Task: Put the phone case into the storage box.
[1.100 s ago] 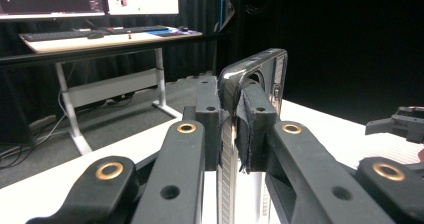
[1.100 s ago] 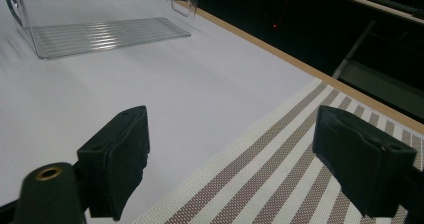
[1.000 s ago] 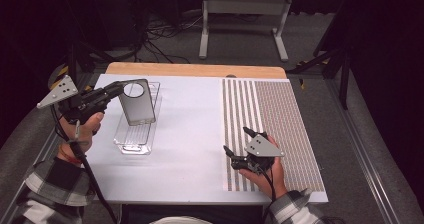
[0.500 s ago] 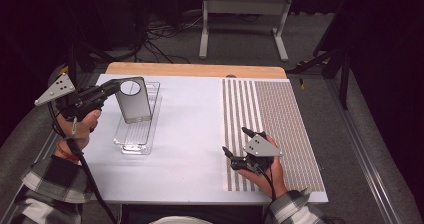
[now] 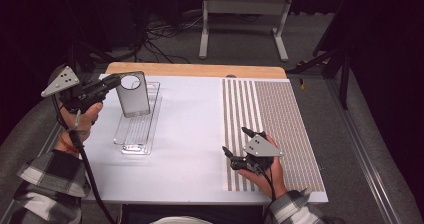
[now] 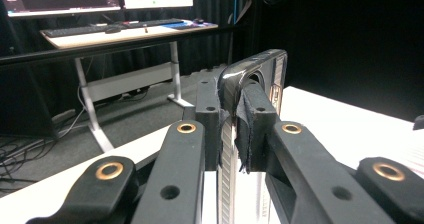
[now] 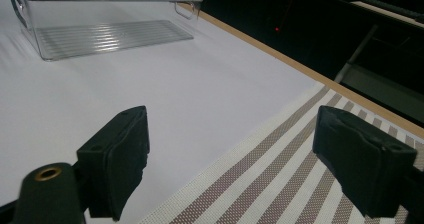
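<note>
Your left gripper (image 5: pixel 114 82) pinches the upper edge of a clear, smoky-grey plastic phone case with a round camera cutout (image 5: pixel 134 94), holding it upright above the long clear plastic tray (image 5: pixel 136 134) on the white tabletop (image 5: pixel 190 134). Your right gripper (image 5: pixel 237 143) rests low at the edge of the brown-and-white striped woven mat (image 5: pixel 280 114), jaws spread wide with nothing between them.

Phone case (image 5: pixel 134 95) looks like glossy clear plastic, same as the ribbed tray (image 5: pixel 139 129); striped mat (image 5: pixel 280 129) is matt woven.
</note>
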`<state>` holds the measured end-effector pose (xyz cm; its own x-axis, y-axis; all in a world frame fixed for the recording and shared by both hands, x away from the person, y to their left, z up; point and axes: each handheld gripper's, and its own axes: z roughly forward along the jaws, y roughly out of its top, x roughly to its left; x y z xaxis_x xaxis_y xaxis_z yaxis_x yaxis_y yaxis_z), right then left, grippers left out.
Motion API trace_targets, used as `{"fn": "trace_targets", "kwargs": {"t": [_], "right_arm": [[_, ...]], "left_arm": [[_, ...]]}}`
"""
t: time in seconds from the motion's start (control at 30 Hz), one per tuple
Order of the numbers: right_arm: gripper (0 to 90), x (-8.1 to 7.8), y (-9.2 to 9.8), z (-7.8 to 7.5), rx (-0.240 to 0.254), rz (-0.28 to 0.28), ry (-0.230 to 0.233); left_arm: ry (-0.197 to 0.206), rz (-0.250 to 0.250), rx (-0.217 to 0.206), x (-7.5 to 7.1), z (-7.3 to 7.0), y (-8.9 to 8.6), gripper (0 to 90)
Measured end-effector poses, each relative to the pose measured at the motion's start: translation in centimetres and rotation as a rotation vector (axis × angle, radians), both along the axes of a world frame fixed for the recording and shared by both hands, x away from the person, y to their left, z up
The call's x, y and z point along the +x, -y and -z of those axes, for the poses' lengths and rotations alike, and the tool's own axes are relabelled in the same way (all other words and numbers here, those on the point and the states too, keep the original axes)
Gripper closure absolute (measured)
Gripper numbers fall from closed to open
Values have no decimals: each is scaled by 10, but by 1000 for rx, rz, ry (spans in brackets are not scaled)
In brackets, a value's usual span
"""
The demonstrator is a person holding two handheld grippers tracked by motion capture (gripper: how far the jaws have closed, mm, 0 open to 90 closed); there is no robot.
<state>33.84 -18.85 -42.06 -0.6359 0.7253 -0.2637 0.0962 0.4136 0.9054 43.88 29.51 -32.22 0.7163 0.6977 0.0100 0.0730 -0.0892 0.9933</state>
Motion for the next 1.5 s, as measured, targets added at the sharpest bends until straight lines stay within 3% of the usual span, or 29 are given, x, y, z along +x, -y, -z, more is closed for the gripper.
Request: {"fn": "trace_targets", "kwargs": {"t": [0.43, 1.0, 1.27, 1.5], "right_arm": [[155, 2, 0, 2, -4, -1, -13], [155, 3, -3, 3, -9, -11, -16], [156, 3, -3, 4, -9, -13, -20], [156, 4, -3, 5, -11, -13, -23]], "left_arm": [[-26, -18, 18, 26, 4, 1, 816], [-42, -27, 45, 68, 23, 6, 815], [-52, -31, 35, 82, 33, 8, 815], [-55, -38, 55, 92, 43, 12, 815]]}}
